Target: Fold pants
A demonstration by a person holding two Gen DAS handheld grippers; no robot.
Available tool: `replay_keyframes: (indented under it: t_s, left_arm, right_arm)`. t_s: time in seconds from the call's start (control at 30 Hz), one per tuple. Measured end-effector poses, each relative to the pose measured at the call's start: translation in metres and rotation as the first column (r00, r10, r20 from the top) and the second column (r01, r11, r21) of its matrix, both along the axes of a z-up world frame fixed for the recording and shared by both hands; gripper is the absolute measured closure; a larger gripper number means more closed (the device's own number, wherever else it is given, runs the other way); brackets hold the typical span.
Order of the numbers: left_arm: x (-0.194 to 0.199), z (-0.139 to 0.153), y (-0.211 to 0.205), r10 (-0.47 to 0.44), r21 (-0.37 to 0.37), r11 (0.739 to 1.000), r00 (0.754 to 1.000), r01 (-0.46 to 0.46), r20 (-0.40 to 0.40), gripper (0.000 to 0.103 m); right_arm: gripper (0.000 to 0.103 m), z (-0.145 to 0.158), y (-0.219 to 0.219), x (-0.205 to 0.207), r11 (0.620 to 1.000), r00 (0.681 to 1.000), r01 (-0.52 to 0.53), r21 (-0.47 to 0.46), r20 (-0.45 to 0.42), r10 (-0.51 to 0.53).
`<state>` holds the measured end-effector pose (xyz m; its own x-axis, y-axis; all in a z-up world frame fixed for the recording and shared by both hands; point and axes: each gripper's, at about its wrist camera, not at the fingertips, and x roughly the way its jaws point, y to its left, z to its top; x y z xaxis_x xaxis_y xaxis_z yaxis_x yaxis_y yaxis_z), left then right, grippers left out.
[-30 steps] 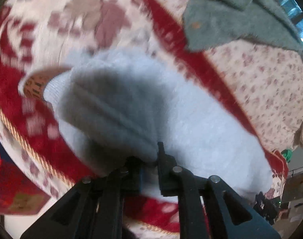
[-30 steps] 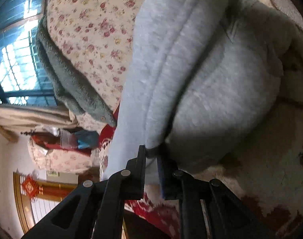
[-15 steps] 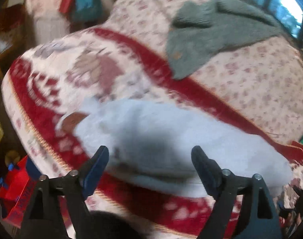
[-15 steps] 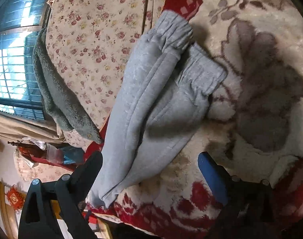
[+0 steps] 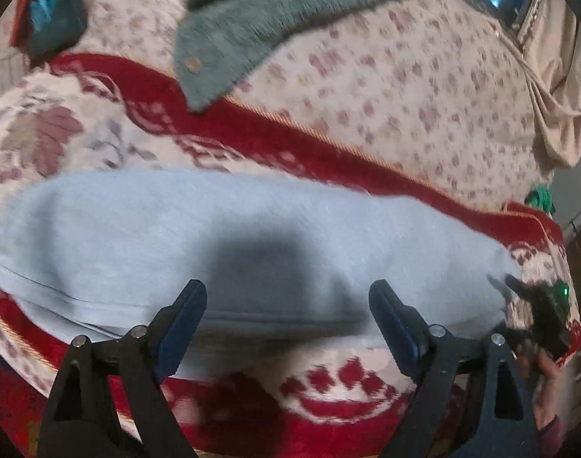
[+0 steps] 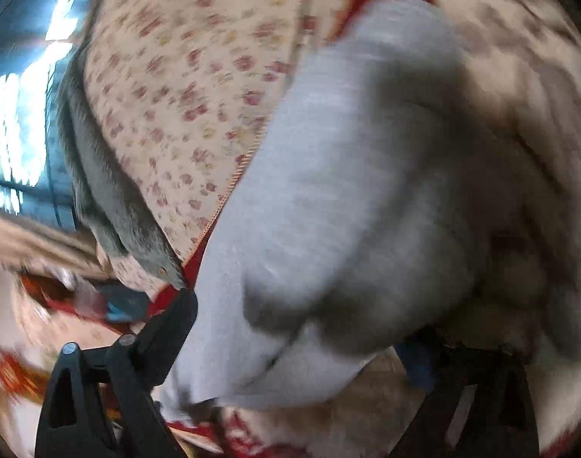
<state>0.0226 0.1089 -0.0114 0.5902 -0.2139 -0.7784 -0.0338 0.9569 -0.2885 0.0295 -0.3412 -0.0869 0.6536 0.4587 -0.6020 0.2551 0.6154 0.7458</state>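
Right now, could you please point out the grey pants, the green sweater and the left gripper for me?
pants [image 5: 137, 236]: left wrist view, on the flat upper layer of the grey fabric.
sweater [image 5: 275, 11]: left wrist view, on its fuzzy green body.
left gripper [image 5: 288, 328]: left wrist view, midway between the open blue-padded fingertips.

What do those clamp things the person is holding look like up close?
Both are black plastic tongs shaped like triangular frames with cut-out windows and silver rivets at the hinges. The left tongs carry dark blue pads on the inner faces of the fingers. The right tongs are built the same way, with a blue pad just visible. The other device seen from the left has a small green light.
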Motion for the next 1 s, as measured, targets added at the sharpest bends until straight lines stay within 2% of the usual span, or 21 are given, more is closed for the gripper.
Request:
replay_keyframes:
  t_s: [0.03, 0.13, 0.23, 0.3, 0.43, 0.5, 0.57, 0.7, 0.77, 0.8, 0.83, 0.93, 1.0]
  left_arm:
    - [0.0, -0.004, -0.004, -0.004, -0.005, 1.0, 1.0, 0.004, -0.012, 0.017]
    - [0.003, -0.013, -0.01, -0.022, -0.04, 0.999, 0.999, 0.02, -0.045, 0.017]
    - [0.005, -0.007, -0.003, -0.002, -0.037, 0.999, 0.999, 0.001, -0.037, 0.017]
    - [0.005, 0.006, 0.014, 0.047, -0.045, 0.998, 0.999, -0.048, -0.01, 0.017]
    - [-0.001, 0.026, 0.046, 0.136, -0.056, 0.989, 0.99, -0.134, 0.032, 0.017]
    - [-0.007, 0.028, 0.058, 0.159, -0.047, 0.986, 0.987, -0.158, 0.033, 0.017]
    - [-0.011, 0.023, 0.067, 0.169, -0.037, 0.985, 0.985, -0.168, 0.021, 0.017]
    - [-0.015, -0.004, 0.075, 0.178, -0.008, 0.984, 0.983, -0.178, -0.036, 0.017]
    - [-0.013, -0.02, 0.076, 0.178, -0.004, 0.984, 0.981, -0.179, -0.081, 0.017]
    - [-0.013, -0.025, 0.076, 0.175, -0.014, 0.984, 0.98, -0.177, -0.097, 0.017]
    - [-0.012, -0.028, 0.076, 0.171, -0.022, 0.985, 0.98, -0.174, -0.1, 0.017]
    - [-0.013, -0.026, 0.071, 0.165, -0.006, 0.986, 0.984, -0.165, -0.071, 0.017]
    - [-0.012, -0.024, 0.068, 0.16, 0.001, 0.987, 0.985, -0.16, -0.056, 0.017]
  right_arm:
    - [0.05, -0.002, 0.002, 0.001, 1.0, 1.0, -0.001, -0.031, 0.004, 0.001]
    - [0.061, 0.001, -0.005, 0.001, 1.0, 0.999, -0.014, -0.003, 0.042, 0.014]
    - [0.071, 0.019, -0.021, -0.002, 0.999, 0.994, -0.019, 0.038, 0.106, 0.015]
    - [0.077, 0.042, -0.035, -0.005, 0.999, 0.986, -0.017, 0.041, 0.169, 0.01]
    - [0.08, 0.078, -0.045, -0.019, 0.999, 0.966, -0.053, 0.012, 0.255, 0.049]
    - [0.08, 0.089, -0.048, -0.03, 0.999, 0.96, -0.049, -0.018, 0.274, 0.052]
    - [0.08, 0.085, -0.055, -0.044, 0.999, 0.97, -0.034, -0.038, 0.239, 0.042]
    - [0.075, 0.047, -0.048, -0.059, 0.994, 0.998, -0.067, -0.088, -0.007, 0.066]
    - [0.064, 0.034, -0.048, -0.066, 0.997, 0.992, -0.058, -0.06, -0.117, 0.05]
    - [0.056, 0.036, -0.047, -0.069, 0.996, 0.989, -0.067, -0.063, -0.133, 0.058]
    - [0.055, 0.044, -0.044, -0.074, 0.992, 0.988, -0.078, -0.101, -0.14, 0.064]
    - [0.048, 0.083, -0.027, -0.089, 0.943, 0.986, -0.128, -0.307, -0.143, 0.087]
    - [0.047, 0.103, -0.012, -0.094, 0.918, 0.985, -0.166, -0.361, -0.104, 0.137]
